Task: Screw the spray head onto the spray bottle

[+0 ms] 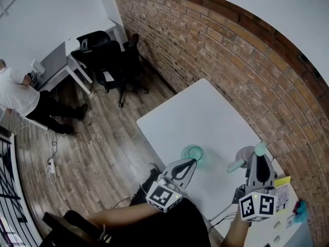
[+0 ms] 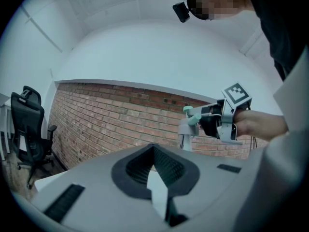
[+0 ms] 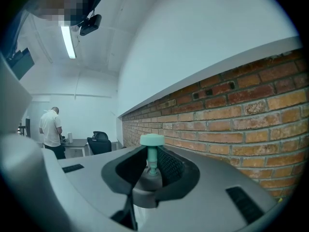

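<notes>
Four entries, listing state first, hazards after.

1. Pinching spray head [image 3: 149,178] in right gripper [image 3: 150,170]: jaws drawn narrow onto grey collar [image 3: 145,190], mint cap [image 3: 152,140] poking up between them, thin tube [image 2: 184,142] apparently dangling beneath. Holding it in the air, right of spray bottle [image 1: 195,153] and apart from it.

2. Showing left gripper [image 1: 191,162] with jaws closed together on nothing. Lying tip-first just beside bottle in head view; not managing to confirm contact.

3. Locating spray bottle: standing upright on white table [image 1: 200,112], mouth open, ungripped, not far from table's near edge.

4. Judging hazards:
- Risking bottle spinning, sliding or tipping under first twist, owing to nothing clamping it. Needing left jaws opened and closed round body beforehand.
- Risking knocking bottle over, possibly toward the edge, while bringing closed left tip any closer.
- Risking tube catching on rim instead of dropping into mouth, then bending or levering bottle sideways.
- Risking cross-threading through lowering head at a tilt, or turning before collar seats flat.
- Risking collar slipping inside narrow grip while tightening, leaving head loose though seeming done.
</notes>
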The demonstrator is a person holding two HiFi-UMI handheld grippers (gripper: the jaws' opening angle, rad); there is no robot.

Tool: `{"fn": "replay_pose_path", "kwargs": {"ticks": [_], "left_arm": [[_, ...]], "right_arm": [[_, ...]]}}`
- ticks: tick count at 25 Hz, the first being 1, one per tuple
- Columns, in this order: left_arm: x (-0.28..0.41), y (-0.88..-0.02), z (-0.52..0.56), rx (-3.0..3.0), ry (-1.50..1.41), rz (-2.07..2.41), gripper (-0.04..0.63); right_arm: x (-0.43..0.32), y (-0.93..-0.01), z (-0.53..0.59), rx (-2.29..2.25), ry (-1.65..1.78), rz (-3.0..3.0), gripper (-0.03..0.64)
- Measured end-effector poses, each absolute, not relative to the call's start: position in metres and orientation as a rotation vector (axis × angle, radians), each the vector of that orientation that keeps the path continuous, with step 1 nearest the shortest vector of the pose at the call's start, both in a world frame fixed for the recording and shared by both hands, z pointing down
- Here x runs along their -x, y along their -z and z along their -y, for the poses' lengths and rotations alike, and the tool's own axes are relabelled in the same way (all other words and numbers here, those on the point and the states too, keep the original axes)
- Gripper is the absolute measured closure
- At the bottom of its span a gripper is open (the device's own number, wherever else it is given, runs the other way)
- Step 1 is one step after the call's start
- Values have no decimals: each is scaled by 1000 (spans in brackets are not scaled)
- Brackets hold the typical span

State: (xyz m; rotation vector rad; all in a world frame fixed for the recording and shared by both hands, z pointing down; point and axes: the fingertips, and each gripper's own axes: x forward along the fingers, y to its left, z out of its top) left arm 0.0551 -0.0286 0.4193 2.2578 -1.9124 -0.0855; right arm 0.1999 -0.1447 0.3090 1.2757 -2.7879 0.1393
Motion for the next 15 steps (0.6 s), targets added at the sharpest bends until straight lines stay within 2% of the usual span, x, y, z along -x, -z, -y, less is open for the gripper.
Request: {"fn": "replay_pose_path", "kwargs": {"ticks": [15], "left_arm": [[-40, -420, 26, -2227, 93, 1964, 597]], "right_arm": [[-174, -304, 145, -1186, -146, 2832, 546]]}}
